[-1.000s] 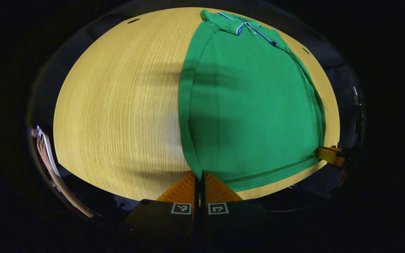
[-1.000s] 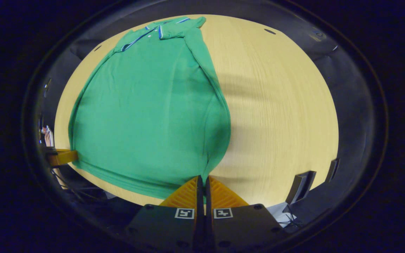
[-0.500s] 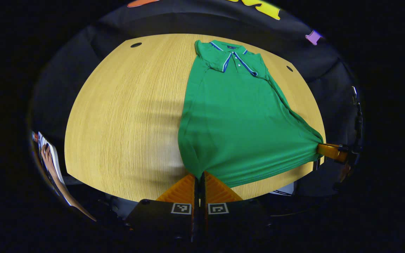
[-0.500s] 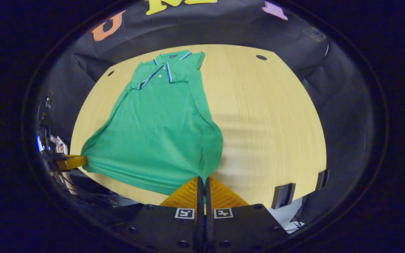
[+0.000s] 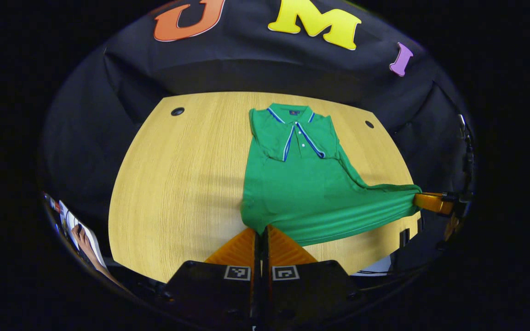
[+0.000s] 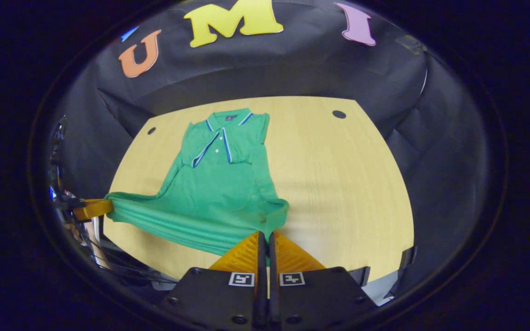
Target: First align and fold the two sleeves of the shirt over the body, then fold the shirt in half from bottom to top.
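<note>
At the bottom of the left gripper view, the left gripper [image 5: 261,234] is clamping one bottom corner of the shirt [image 5: 302,193], its two fingers pressing together with green hem cloth pinched between them. Off at the right edge of that same view, the right gripper [image 5: 423,201] is pinching the other bottom corner, and the hem is stretching in a taut band between the two grippers, lifting off the table [image 5: 177,184].

Seen along its own fingers in the right gripper view, the right gripper [image 6: 265,236] is likewise closing tightly on the shirt [image 6: 214,193], with the fabric bunching just above the fingertips. The left gripper [image 6: 97,208] is showing at the left edge of this view, holding the far corner of the hem.

Beyond the raised hem, the upper part of the shirt is lying flat on the wooden table, its collar [image 5: 292,115] pointing toward the far edge and the black cloth wall [image 5: 246,69]. Both sleeves are lying folded in over the body, so the garment is forming a narrow strip. Its striped placket [image 6: 221,145] is facing up. Two small dark holes [image 5: 177,111] are sitting near the table's far corners, well apart from the shirt.
</note>
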